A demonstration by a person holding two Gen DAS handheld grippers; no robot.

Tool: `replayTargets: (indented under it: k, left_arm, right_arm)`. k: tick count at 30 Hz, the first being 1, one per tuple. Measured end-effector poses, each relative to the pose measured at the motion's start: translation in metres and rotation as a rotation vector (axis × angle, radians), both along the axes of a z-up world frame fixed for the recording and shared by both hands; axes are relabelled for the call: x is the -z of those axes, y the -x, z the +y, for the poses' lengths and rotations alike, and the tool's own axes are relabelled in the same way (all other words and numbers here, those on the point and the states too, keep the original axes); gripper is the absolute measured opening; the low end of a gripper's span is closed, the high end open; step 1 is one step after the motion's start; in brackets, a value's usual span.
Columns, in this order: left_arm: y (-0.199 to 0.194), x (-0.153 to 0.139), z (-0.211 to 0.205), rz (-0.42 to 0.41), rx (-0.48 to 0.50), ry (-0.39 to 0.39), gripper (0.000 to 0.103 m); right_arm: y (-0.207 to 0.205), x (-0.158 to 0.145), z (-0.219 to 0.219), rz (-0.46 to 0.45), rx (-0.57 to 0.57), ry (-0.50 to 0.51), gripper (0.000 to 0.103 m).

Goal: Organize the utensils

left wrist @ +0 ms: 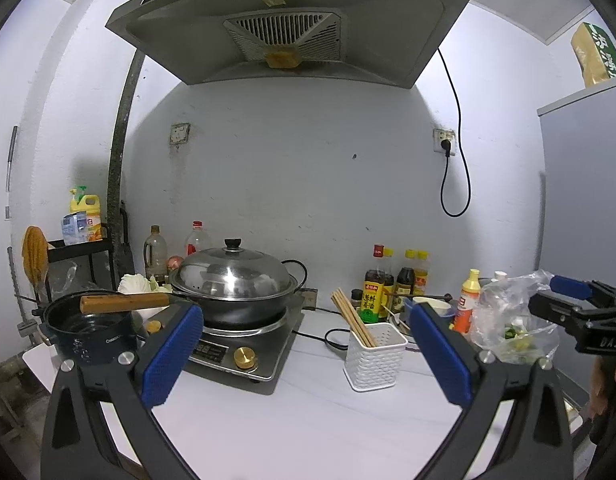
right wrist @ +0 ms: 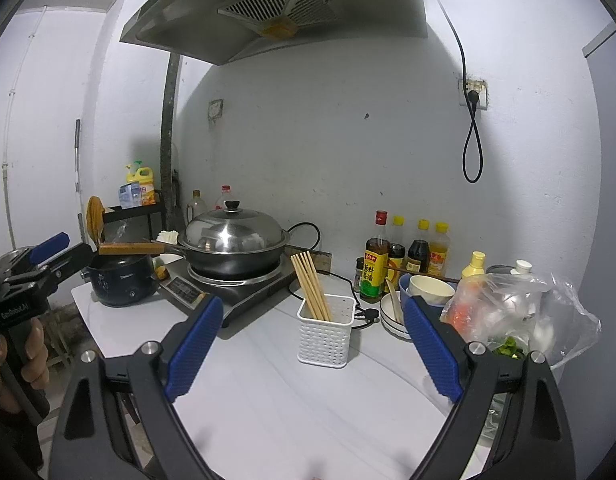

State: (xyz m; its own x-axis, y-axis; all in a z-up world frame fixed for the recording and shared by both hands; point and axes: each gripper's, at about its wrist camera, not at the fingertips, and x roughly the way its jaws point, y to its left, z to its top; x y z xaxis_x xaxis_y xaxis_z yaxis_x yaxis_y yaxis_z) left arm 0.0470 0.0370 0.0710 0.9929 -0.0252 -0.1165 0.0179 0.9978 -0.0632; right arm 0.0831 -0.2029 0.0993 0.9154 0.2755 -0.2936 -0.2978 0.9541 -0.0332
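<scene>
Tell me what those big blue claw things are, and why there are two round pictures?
The claws are two hand-held grabbers, with a person's hand holding each. Each grabber carries a camera looking along its blue fingers, which gives two round pictures. One shows the left gripper, the other the right gripper. Both are wide open and hold nothing. On the white countertop stands a white plastic slotted basket with wooden chopsticks inside. Behind it are a lidded steel wok on a cooker, sauce bottles, stacked bowls and a clear plastic bag.

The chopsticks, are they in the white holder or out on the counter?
In. The chopsticks stand leaning in the white holder, tops sticking out above its rim; none lie on the counter.
</scene>
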Motion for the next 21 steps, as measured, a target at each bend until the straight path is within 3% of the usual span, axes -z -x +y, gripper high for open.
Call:
replayTargets:
  k: [21]
  left_arm:
    - [-0.0059, 0.0004, -0.0017, 0.008, 0.002, -0.003, 0.103]
  right_arm:
    - [-0.0074, 0.0022, -0.0012, 0.015, 0.003, -0.002, 0.091]
